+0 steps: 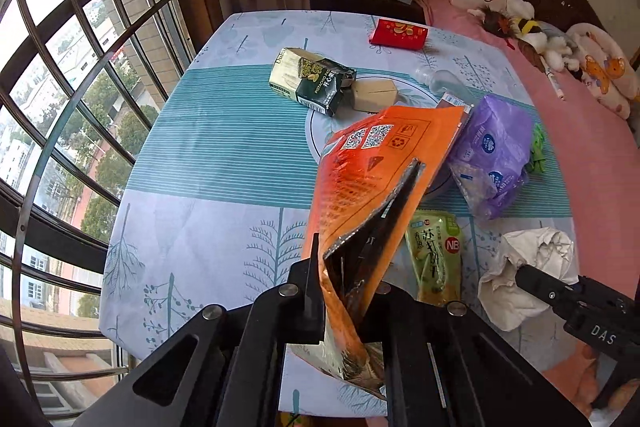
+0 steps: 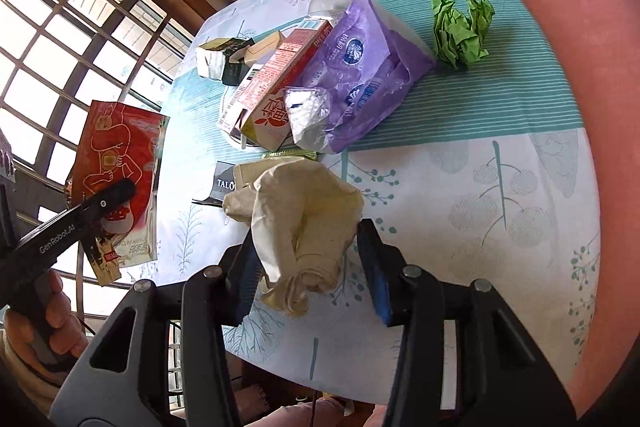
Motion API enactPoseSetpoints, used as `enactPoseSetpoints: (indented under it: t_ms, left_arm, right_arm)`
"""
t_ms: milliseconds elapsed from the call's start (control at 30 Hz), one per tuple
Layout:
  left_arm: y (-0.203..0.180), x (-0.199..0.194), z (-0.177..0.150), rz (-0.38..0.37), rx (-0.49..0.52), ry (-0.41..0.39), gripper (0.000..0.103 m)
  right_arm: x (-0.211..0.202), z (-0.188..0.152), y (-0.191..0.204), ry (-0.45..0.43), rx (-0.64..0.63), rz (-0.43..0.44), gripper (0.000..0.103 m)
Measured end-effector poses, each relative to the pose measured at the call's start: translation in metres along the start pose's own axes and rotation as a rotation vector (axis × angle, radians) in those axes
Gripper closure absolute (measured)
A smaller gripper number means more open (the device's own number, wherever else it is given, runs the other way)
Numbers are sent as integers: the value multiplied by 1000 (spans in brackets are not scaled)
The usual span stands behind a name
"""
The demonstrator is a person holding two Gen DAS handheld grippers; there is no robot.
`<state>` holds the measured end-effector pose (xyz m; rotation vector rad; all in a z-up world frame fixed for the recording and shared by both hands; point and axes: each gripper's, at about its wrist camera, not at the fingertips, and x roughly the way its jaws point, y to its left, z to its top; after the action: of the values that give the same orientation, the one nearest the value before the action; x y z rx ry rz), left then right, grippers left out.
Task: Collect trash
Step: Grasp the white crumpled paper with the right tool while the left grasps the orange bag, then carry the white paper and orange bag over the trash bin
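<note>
The right tool (image 2: 306, 267) stood released around a crumpled cream paper wad (image 2: 298, 223) on the patterned table (image 2: 500, 155), its long axis toward twelve o'clock. The left tool (image 1: 348, 291) (at nine o'clock) clenched an orange foil snack bag (image 1: 368, 179).

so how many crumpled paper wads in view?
2: the white paper wad between the right gripper fingers, and the green paper wad on the tablecloth's far side. Others may be hidden.
</note>
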<state>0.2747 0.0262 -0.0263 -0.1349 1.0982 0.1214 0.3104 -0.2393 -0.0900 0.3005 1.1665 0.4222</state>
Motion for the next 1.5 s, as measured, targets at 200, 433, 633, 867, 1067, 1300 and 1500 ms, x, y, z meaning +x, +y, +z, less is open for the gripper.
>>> enactPoseSetpoints:
  t_ms: [200,433,633,867,1067,1300,1500]
  left_arm:
    - [14,-48,-28,-83,71,-21,97]
    - [35,-89,-66,-139,149,-53,97]
    - [58,-104,-101,-183,187,-48,97]
    - [81,-105,-154,-213,271,10,97]
    - [94,-97,-196,-219,308,64,97]
    - [86,-68,-245,-246,344,143,97]
    - [63,-33,-282,-269,380,219,97]
  right_arm:
    - [-38,-31,30,-73,30,-22,60]
    - [-65,-72,64,-89,45,-45,60]
    - [-73,-116,83,-92,79,-84,60]
    - [-67,-194,97,-71,168,-107,60]
    - [-46,-243,100,-5,218,-136,60]
    - [-15,-282,92,75,243,-183,60]
    - [10,-315,74,136,291,-213,60]
